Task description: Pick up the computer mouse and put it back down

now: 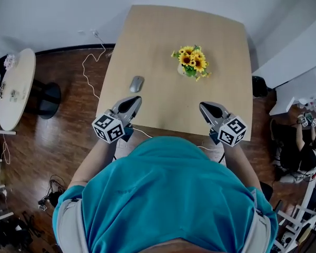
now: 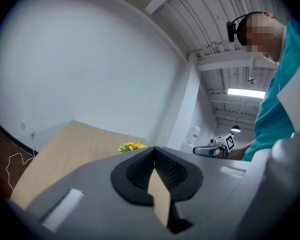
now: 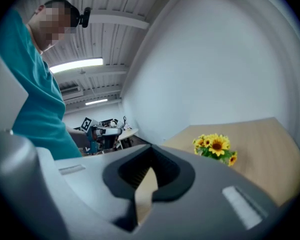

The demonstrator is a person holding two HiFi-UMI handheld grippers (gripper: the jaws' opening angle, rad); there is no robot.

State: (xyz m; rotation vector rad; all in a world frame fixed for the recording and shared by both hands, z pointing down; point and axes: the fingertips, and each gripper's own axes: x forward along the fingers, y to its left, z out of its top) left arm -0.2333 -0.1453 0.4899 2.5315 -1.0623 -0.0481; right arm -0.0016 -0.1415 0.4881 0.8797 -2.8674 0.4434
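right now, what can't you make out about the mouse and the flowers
- Computer mouse: too small in the head view for buttons or wheel; unseen in both gripper views.
- Sunflowers' vase: blooms cover most of it in the head view; the right tool's body cuts it off in the right gripper view.

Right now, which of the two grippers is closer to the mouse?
The left gripper: its tip is just short of the grey mouse; the right gripper is farther aside.

Table (image 1: 163, 41) – pale matt wood; mouse (image 1: 136, 84) – smooth grey plastic; floor (image 1: 68, 136) – glossy dark wood.
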